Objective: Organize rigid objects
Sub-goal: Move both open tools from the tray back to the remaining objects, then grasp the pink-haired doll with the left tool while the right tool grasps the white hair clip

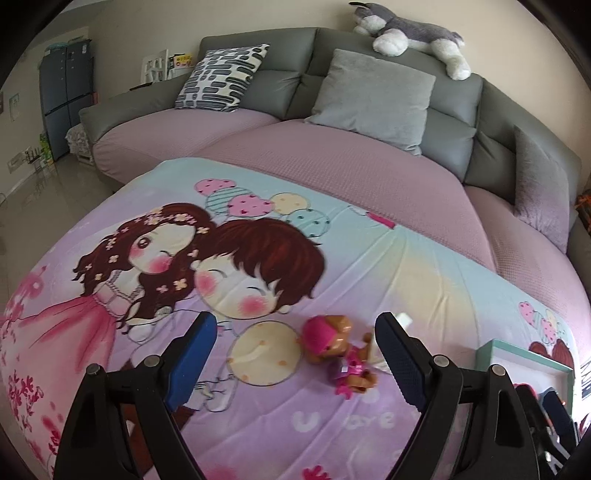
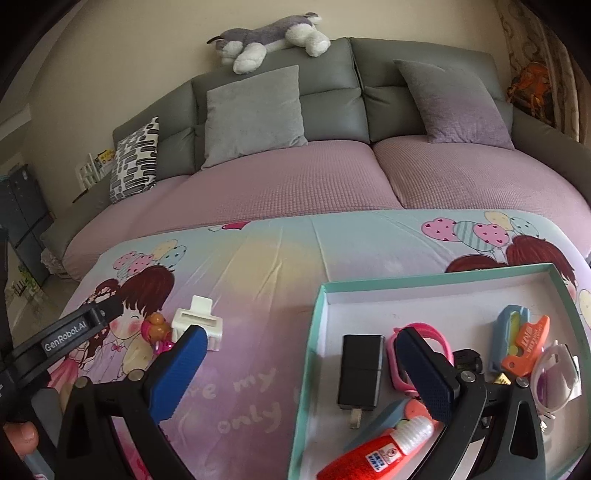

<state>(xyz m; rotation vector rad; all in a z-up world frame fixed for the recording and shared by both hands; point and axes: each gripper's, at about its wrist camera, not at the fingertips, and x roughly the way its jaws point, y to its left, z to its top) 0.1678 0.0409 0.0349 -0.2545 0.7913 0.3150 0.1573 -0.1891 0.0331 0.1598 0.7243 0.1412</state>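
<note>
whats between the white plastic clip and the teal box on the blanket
Nothing: in the right wrist view only bare blanket lies between the white clip and the teal box.

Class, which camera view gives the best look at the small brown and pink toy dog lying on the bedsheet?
The left wrist view: the toy dog lies whole and close between the open left tongs. In the right wrist view the toy dog is small, near the white clip, and partly hidden.

A home living room: grey sofa [image 1: 369, 74], cushions, plush dog [image 1: 406, 33].
</note>
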